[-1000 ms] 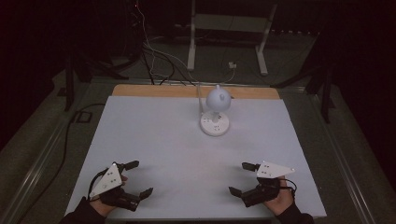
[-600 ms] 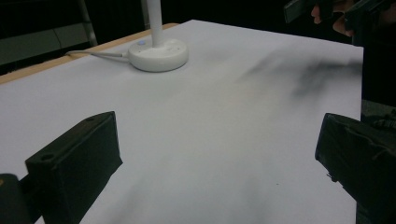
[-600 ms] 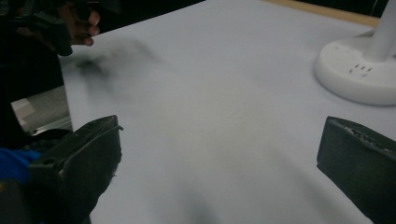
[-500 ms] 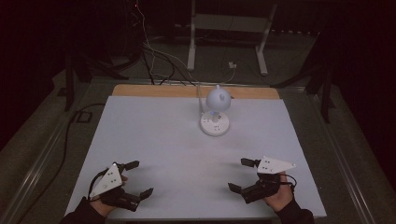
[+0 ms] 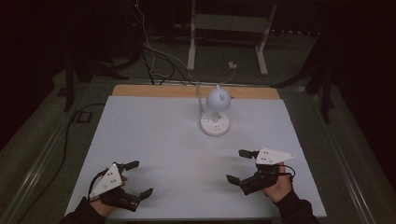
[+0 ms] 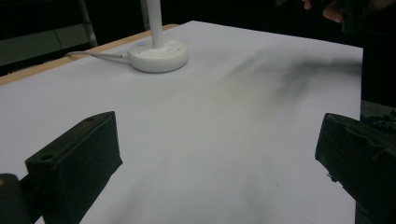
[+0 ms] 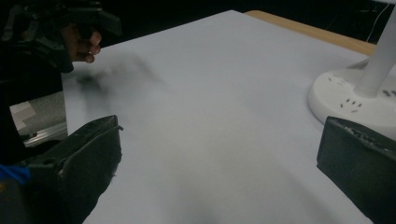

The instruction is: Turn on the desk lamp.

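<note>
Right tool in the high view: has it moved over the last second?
Barely. The right tool sits at almost the same spot, below and right of the lamp base, perhaps a touch nearer the table's near edge. Its jaws stand apart, holding nothing.

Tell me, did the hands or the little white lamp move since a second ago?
Hardly anything moved. The right gripper crept slightly toward the person's edge of the table; its jaws are open and hold nothing. The left gripper kept its place, open and empty too. The small white desk lamp with a round base stayed at the far middle of the white tabletop.
</note>
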